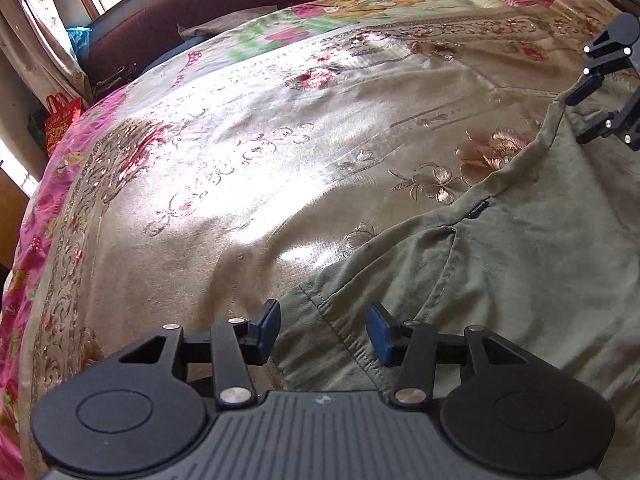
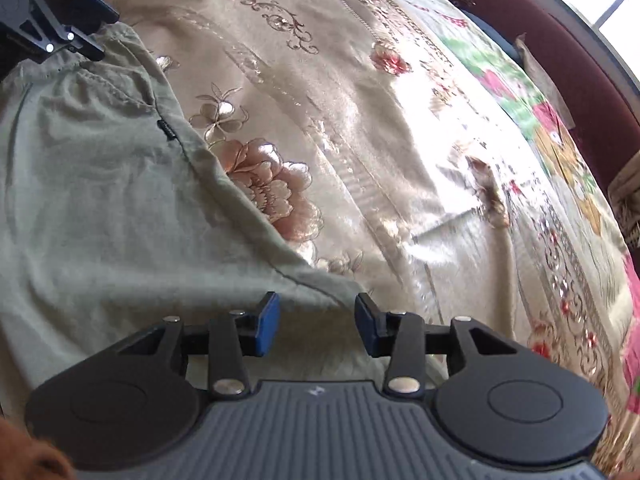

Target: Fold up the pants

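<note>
Olive-green pants (image 1: pixel 520 264) lie flat on a shiny floral bedspread (image 1: pixel 248 168). My left gripper (image 1: pixel 323 332) is open, its blue pads on either side of a stitched corner of the pants, low over the cloth. My right gripper (image 2: pixel 316 326) is open over the opposite corner of the pants (image 2: pixel 88 184), the edge running between its pads. Each gripper shows in the other's view, the right one (image 1: pixel 576 120) at the far edge of the pants, the left one (image 2: pixel 100 34) likewise. A small black label (image 1: pixel 480 209) sits on the pants' edge.
A dark red headboard or sofa back (image 1: pixel 208 4) runs along the far side of the bed. A curtained window (image 1: pixel 48 20) and a red bag (image 1: pixel 60 120) are at the left. A pink patterned quilt border (image 1: pixel 24 264) frames the bedspread.
</note>
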A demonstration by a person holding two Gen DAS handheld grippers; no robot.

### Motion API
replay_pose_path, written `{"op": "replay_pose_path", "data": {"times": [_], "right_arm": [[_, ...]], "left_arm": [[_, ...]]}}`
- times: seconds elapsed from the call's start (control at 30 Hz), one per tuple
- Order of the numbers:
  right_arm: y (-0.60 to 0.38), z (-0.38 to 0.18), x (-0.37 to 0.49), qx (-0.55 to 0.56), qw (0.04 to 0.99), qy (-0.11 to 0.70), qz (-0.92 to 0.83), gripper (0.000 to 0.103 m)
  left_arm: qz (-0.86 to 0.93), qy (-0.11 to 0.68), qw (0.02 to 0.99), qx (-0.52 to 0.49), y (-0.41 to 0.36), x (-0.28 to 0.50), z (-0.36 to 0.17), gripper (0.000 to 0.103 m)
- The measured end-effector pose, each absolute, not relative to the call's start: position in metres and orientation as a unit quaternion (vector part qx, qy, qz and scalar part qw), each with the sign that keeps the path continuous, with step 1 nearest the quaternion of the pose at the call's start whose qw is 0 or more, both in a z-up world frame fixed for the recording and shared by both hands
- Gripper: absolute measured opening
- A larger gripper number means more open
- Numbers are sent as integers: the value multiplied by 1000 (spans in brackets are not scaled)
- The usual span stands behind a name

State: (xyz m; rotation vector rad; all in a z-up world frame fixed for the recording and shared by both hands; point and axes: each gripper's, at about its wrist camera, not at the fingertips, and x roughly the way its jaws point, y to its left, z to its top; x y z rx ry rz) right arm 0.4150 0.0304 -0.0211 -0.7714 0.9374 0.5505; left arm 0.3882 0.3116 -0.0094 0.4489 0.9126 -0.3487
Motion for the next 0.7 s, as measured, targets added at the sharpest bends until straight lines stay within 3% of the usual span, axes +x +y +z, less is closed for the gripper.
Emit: {"op": "replay_pose_path", "data": {"times": [0.4, 0.57, 0.67, 0.7], "right_arm": [[49, -49, 451, -374, 709, 494, 337, 44], [46, -52, 453, -365, 708, 506, 331, 40], [53, -56, 450, -361, 703, 518, 326, 18], [57, -55, 446, -366, 701, 519, 324, 4]], "left_arm": [[-239, 474, 816, 229, 326, 416, -16, 65], [-236, 492, 807, 227, 330, 421, -20, 65], [-234, 492, 802, 245, 320, 420, -24, 52], [-235, 489, 802, 250, 317, 419, -23, 42]]}}
